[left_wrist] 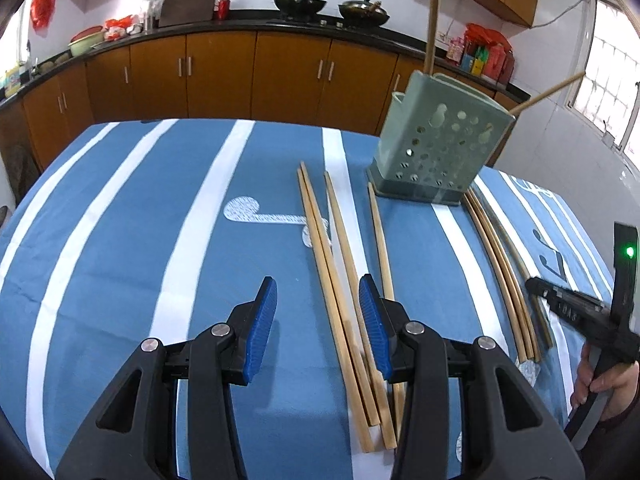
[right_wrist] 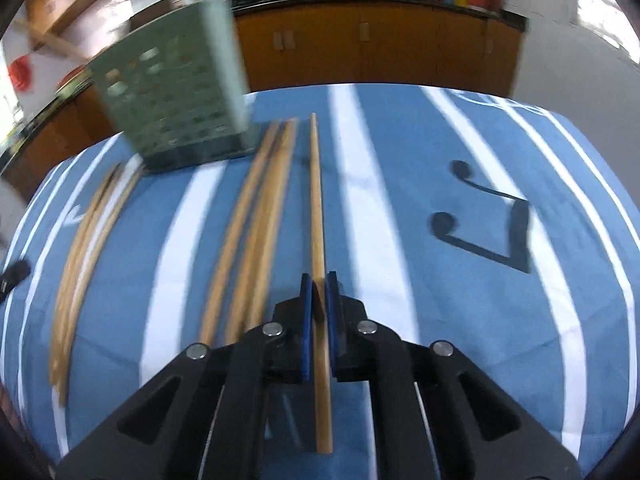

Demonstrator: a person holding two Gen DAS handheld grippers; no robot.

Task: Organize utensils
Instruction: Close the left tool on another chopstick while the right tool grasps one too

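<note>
My right claw (right_wrist: 319, 280) was clenched on one chopstick (right_wrist: 317, 200), the green holder (right_wrist: 176, 108) ahead to its left. My left claw (left_wrist: 318, 300) gaped empty. Gripped near its end, the chopstick could have pivoted and missed.

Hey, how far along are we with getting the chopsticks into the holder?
Early on. Two chopsticks already stand in the green holder. The right gripper is shut on one chopstick. The left gripper is open and holds nothing. Several loose chopsticks lie on the blue cloth.
</note>
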